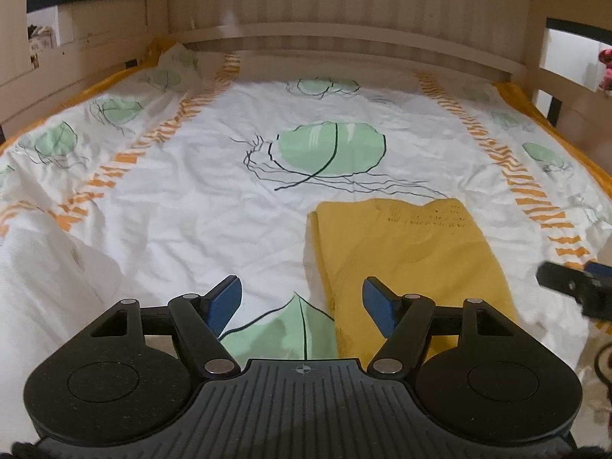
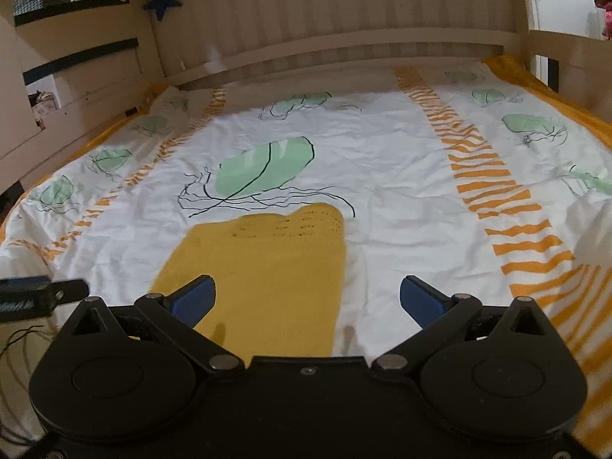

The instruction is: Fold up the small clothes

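Observation:
A small yellow knitted garment [image 1: 413, 267] lies folded flat on the bed, with an openwork pattern at its far end. My left gripper [image 1: 302, 302] is open and empty, just above the bed at the garment's near left edge. In the right wrist view the garment [image 2: 267, 275] lies ahead and left. My right gripper [image 2: 308, 300] is open and empty above the garment's near right edge. The right gripper's finger shows at the right edge of the left wrist view [image 1: 573, 287]. The left gripper's finger shows at the left edge of the right wrist view [image 2: 38, 292].
The bed has a white sheet [image 1: 191, 191] with green leaf prints and orange striped bands. A wooden headboard [image 1: 344, 19] and side rails [image 2: 76, 88] close it in. A rumpled white cover [image 1: 49, 267] lies at the near left.

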`<state>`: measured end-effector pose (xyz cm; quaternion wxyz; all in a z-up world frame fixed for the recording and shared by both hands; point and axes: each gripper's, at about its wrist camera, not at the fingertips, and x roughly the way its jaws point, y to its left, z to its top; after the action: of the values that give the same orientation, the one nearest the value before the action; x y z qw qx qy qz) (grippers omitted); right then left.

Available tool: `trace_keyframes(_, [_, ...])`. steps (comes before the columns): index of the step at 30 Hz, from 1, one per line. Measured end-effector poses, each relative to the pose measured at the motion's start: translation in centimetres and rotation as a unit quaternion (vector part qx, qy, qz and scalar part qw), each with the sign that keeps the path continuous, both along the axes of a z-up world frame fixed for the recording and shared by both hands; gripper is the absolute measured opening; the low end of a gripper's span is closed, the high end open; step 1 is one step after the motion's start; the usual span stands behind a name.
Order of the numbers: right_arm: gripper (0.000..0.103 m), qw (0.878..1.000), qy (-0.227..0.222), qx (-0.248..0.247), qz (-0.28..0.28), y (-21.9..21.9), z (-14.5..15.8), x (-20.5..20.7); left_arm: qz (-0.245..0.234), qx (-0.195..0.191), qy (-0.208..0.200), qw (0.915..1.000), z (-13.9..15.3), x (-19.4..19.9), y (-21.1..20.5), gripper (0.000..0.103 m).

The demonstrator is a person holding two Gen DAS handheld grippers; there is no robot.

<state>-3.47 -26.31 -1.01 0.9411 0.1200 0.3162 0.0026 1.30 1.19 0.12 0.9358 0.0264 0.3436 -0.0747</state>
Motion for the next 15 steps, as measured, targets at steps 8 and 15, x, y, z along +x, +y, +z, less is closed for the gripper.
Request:
trace_keyframes(8, [0.102, 1.0, 0.02, -0.02, 0.002, 1.0, 1.5, -2.6, 0.015, 0.015, 0.034, 0.9992, 0.9, -0.7, -0.4, 0.068])
trace_keyframes(15, [0.102, 0.997, 0.033, -0.062, -0.041, 2.2, 2.1, -4.6, -0.005, 0.017, 0.049, 0.9986, 0.5, -2.0, -0.7, 0.068])
